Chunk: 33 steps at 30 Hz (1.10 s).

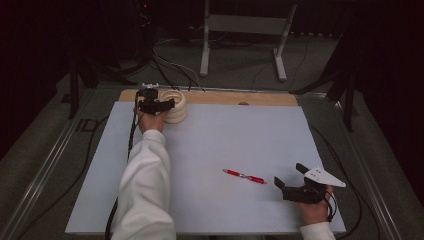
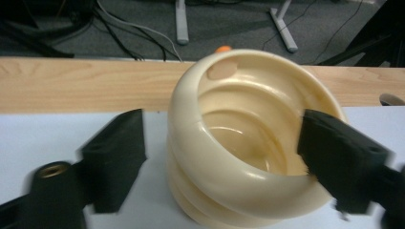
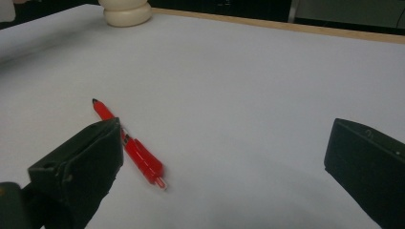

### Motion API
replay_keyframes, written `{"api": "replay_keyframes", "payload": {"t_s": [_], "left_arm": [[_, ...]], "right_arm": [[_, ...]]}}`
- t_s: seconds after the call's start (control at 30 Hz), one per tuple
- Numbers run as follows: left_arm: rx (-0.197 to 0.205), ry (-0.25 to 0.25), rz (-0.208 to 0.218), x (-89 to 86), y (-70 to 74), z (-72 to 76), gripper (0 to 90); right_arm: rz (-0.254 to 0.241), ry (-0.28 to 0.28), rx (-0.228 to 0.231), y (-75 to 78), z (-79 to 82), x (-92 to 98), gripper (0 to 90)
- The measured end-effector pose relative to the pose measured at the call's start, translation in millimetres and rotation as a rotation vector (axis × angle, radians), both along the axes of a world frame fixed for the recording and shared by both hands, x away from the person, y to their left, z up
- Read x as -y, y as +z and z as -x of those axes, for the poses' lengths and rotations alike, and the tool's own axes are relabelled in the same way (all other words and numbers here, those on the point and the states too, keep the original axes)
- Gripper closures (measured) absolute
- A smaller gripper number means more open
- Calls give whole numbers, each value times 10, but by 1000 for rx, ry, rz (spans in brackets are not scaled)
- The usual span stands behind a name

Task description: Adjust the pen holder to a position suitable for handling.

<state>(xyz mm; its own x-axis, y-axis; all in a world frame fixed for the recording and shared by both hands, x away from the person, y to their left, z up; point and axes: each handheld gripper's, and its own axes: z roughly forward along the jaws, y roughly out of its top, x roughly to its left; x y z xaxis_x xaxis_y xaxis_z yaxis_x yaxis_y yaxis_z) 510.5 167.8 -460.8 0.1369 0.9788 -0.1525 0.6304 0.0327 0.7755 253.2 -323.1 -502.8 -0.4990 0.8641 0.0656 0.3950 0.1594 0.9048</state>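
On the tabletop [image 1: 210, 150], far left: cream cup [image 1: 176, 106], left gripper [image 1: 159, 105] at its rim; red pen [image 1: 244, 176] beside right gripper [image 1: 290, 181], open.
Left gripper view: jaws straddle cup [image 2: 248, 138] wall, unclamped; seat deeper before squeezing.
Right gripper view: jaws empty, pen [image 3: 131, 145] nearby.

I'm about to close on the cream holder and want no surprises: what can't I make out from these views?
- Left gripper pads, left gripper view: blur hides whether they touch the cream holder; one jaw is outside the wall, one inside.
- Holder's base, same view: cut off by the bottom edge.
- Holder's top, right gripper view: cut off by the upper edge.
- Red pen, right gripper view: its middle is hidden by a jaw of the right gripper.
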Motion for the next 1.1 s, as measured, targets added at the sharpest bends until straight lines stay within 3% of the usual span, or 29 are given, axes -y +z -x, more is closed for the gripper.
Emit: {"api": "replay_keyframes", "payload": {"t_s": [0.07, 0.1, 0.17, 0.37, 0.43, 0.5, 0.73, 1.1], "left_arm": [[4, -15, 5, 9, 5, 16, 272], [6, -14, -8, 23, 13, 28, 380], [8, -29, -35, 41, 30, 60, 471], [-27, -81, -87, 71, 4, 148, 683], [-16, -82, -73, 66, -3, 186, 749], [-31, -86, -91, 76, -12, 204, 778], [-33, -106, -92, 67, 5, 265, 788], [3, -135, -90, 25, 145, 409, 788]], "right_arm": [[-1, 0, 0, 0, 1, 0, 0], [-1, -1, 0, 1, 2, 0, 0], [-1, -1, 0, 2, 5, 0, 0], [1, 1, 0, 4, 5, -8, 0], [1, 3, 2, 8, 8, -13, 0], [2, 3, 2, 10, 10, -17, 0], [3, 4, 2, 11, 9, -22, 0], [3, 6, 2, 15, 13, -34, 0]]}}
